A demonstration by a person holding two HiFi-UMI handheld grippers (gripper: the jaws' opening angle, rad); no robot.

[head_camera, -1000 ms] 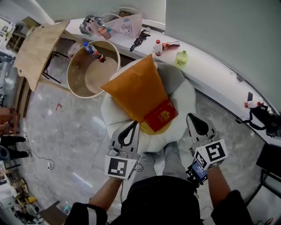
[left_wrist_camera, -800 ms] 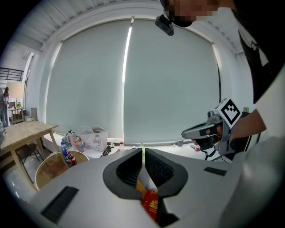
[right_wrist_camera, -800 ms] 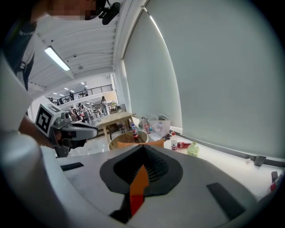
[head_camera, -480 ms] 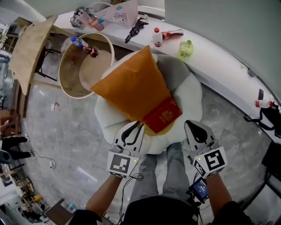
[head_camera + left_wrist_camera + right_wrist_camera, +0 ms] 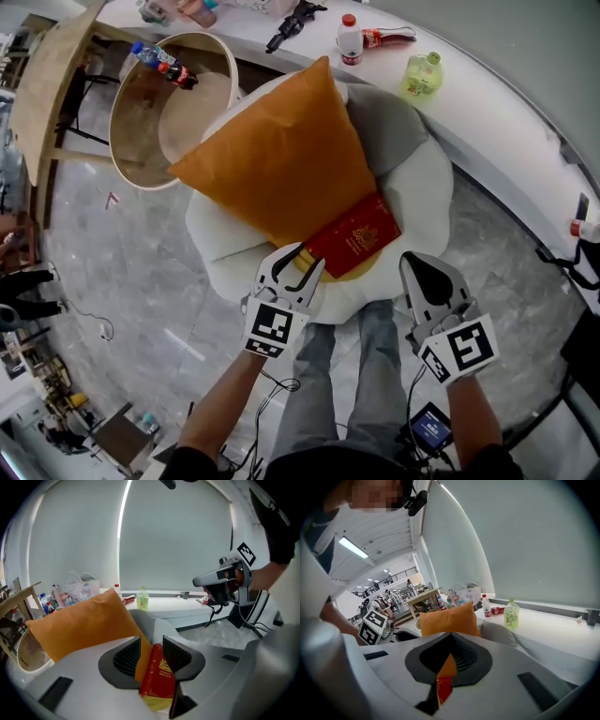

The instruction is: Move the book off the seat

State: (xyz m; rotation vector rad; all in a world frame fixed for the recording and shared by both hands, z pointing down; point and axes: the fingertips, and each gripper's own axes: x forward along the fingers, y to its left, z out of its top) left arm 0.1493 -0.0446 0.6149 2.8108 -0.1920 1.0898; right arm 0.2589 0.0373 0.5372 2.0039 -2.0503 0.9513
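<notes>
Red book (image 5: 361,234) lies flat on the white round seat (image 5: 217,246), gold emblem up. It sits on the seat's yellow centre patch (image 5: 349,274), at the front part nearest the person. Its far long edge touches the lower edge of the orange cushion (image 5: 277,159), which leans tilted across the seat. A grey pad (image 5: 398,127) shows behind the cushion.

Left gripper (image 5: 302,262) is at the book's near left corner. Its jaws have just been opening and stand a little apart. In the left gripper view we see the red book in the gap between the pads, with the pads not pressing on it. We cannot tell if either tip touches the cover.

Right gripper (image 5: 422,267) hovers over the seat's front right rim, clear of the book. In its own view the jaws meet at the tips and pinch nothing. Only a sliver of cushion and book shows through the slit lower down.

The person's grey trouser legs (image 5: 375,375) are between the two grippers, just beside the seat's front.

Behind the seat a white ledge (image 5: 487,131) carries a green bottle (image 5: 422,75) and a red-capped bottle (image 5: 350,39). A round wooden tub (image 5: 141,103) stands left of the seat, with a small bottle (image 5: 161,62) lying on its rim.
</notes>
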